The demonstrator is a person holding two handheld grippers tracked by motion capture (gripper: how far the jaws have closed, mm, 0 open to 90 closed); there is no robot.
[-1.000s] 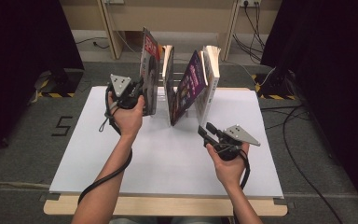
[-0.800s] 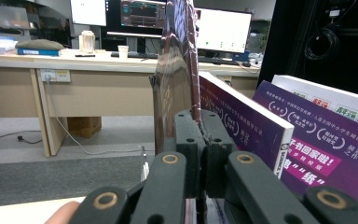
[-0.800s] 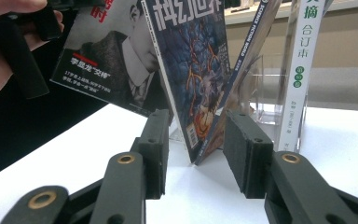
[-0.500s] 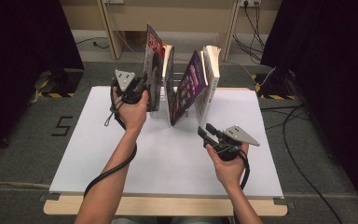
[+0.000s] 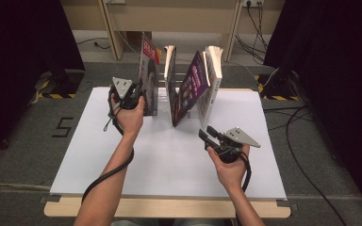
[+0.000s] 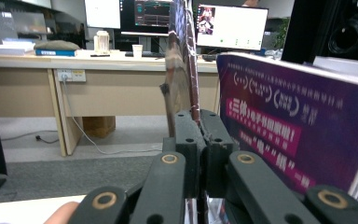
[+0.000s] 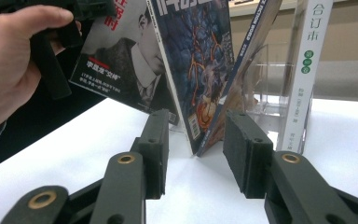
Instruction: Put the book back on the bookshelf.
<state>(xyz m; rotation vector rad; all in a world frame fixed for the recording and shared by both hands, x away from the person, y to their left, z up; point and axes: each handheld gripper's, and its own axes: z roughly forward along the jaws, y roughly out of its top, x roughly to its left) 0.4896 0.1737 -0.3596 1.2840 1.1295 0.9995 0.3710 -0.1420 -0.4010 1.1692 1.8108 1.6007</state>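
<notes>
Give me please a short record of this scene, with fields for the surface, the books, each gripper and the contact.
surface: white table
books: several stand near the far edge; purple book leans between its neighbours
held item: magazine with a portrait cover, the leftmost, upright
left gripper: shut on the magazine's edge
right gripper: open, nothing between the jaws, pointing at the books
contact: right gripper is apart from every book
</notes>
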